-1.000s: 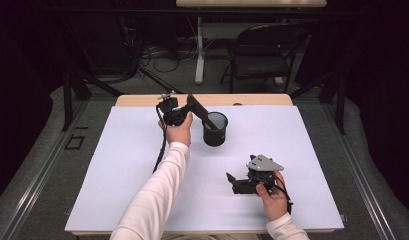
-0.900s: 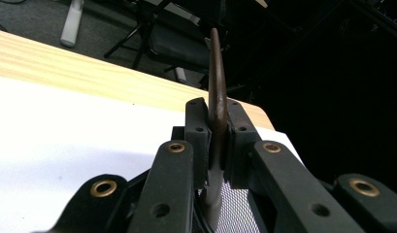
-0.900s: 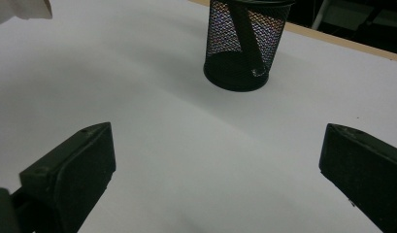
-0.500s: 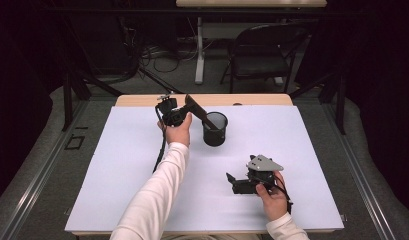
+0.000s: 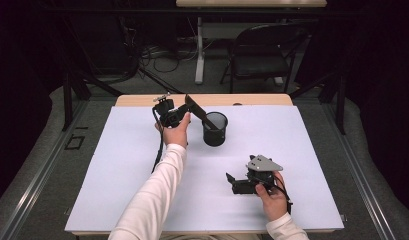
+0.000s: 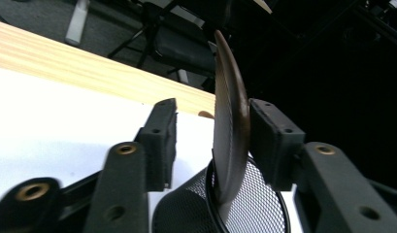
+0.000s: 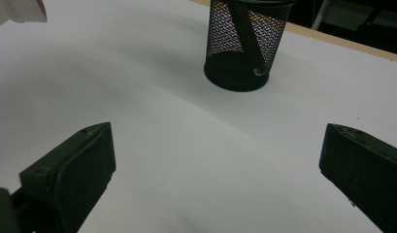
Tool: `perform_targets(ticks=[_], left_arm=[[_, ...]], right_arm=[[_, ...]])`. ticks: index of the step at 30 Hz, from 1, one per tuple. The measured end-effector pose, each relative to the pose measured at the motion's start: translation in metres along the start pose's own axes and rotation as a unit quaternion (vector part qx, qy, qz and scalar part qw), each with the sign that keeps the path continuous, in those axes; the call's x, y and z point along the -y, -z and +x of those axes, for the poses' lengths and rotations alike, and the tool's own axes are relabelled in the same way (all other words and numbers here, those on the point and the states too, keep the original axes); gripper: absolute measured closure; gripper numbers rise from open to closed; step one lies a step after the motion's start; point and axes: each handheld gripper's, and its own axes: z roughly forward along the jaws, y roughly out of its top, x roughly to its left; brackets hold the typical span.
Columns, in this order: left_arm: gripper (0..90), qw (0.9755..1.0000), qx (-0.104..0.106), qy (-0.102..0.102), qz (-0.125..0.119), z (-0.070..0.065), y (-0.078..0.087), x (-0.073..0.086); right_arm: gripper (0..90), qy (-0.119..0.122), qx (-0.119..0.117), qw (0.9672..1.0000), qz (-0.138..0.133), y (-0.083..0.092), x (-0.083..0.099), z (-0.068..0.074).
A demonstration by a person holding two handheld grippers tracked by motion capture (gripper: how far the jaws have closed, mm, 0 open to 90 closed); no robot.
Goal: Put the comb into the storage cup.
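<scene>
The long flat dark strip with a finely textured face stands lower end down inside the black wire-mesh cup, just above the middle of the high view, and leans up and to the left out of the rim toward the left tool. In the left gripper view, its long axis runs nearly bottom to top through the centre of the frame, edge on between the two pads. The right-hand pad looks to be touching or nearly touching it, while a clear gap separates it from the left-hand pad. The jaws have just been opening, so the grip appears released and the strip rests on the cup's rim. The left hand is much the nearer; a withdrawal would probably go back up and left along the strip's lean, taking care not to drag it or tip the light cup. The right tool lies well apart at the lower right of the white desk, jaws spread wide and empty, pointed toward the cup. Beyond the desk's wooden far edge stands a dark folding chair.
</scene>
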Motion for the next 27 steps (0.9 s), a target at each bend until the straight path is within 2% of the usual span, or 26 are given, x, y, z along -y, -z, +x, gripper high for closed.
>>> perform_targets(ticks=[3, 6, 14, 20, 23, 27], left_arm=[[47.0, 1.0, 0.008, -0.002, -0.004, -0.001, 0.001, 0.0], [41.2, 0.9998, 0.009, -0.018, -0.003, -0.002, 0.002, 0.0], [35.0, 0.9995, 0.011, -0.031, -0.001, 0.002, 0.006, -0.002], [35.6, 0.9988, 0.029, -0.04, -0.003, 0.004, 0.012, -0.004], [36.4, 0.9981, 0.022, -0.057, -0.011, 0.004, 0.015, -0.004], [36.4, 0.9973, 0.025, -0.069, -0.006, 0.006, 0.02, -0.006]], right_arm=[[0.0, 0.0, 0.0, 1.0, 0.0, 0.0, 0.0, 0.0], [0.0, 0.0, 0.0, 1.0, -0.001, 0.0, 0.0, 0.0], [0.0, 0.0, 0.002, 1.0, 0.0, 0.0, 0.0, 0.0], [0.0, 0.001, 0.002, 1.0, 0.002, -0.001, 0.0, 0.0], [0.0, 0.002, 0.002, 1.0, 0.001, -0.001, 0.0, 0.0], [0.0, 0.002, 0.002, 1.0, 0.0, 0.0, 0.0, 0.0]])
